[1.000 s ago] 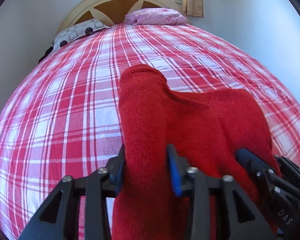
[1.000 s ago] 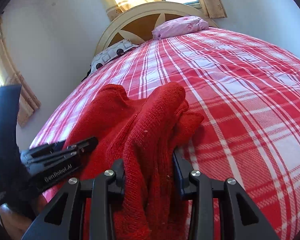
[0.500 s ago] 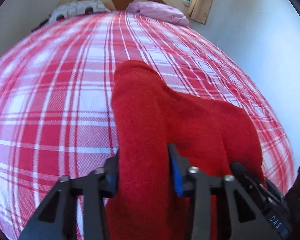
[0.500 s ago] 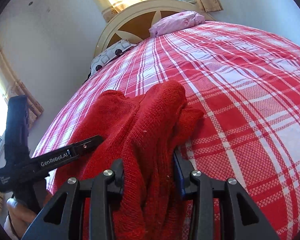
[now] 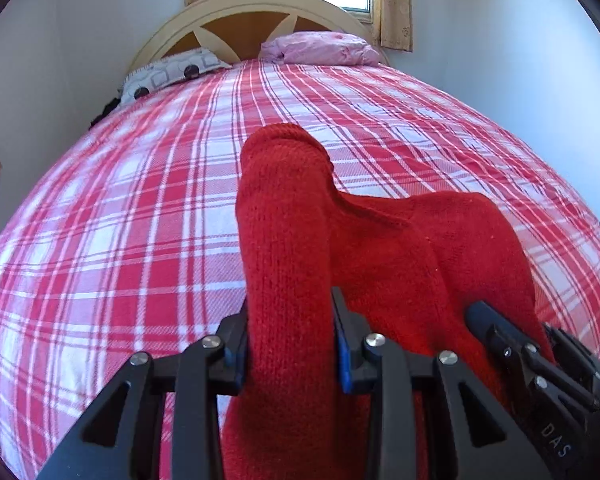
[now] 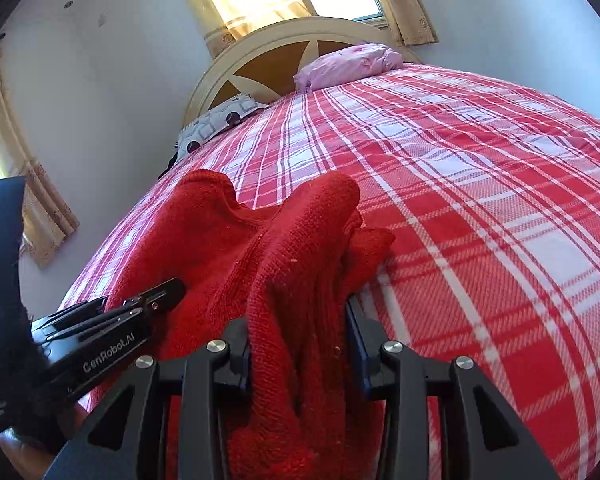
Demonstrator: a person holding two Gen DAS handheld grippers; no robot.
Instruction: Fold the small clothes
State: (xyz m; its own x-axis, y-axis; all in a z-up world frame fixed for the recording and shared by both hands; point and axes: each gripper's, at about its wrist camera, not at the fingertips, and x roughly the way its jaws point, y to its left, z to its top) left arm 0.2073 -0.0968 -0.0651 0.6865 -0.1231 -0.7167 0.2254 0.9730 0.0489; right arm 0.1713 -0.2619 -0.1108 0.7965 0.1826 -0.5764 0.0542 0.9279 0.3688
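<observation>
The red knitted garment [image 5: 380, 264] lies bunched near the foot of the red-and-white checked bedspread [image 5: 140, 216], with one thick fold held in each gripper. The left gripper [image 5: 290, 332] has just been closing its jaws and now pinches a rounded roll of the knit between its blue pads, while the right gripper [image 6: 300, 340] clamps a gathered wad of the same cloth, just beside the left one. A patterned pillow [image 5: 168, 76] and a pink pillow [image 5: 320, 48] rest against the headboard [image 5: 256, 12], well apart from the garment.
</observation>
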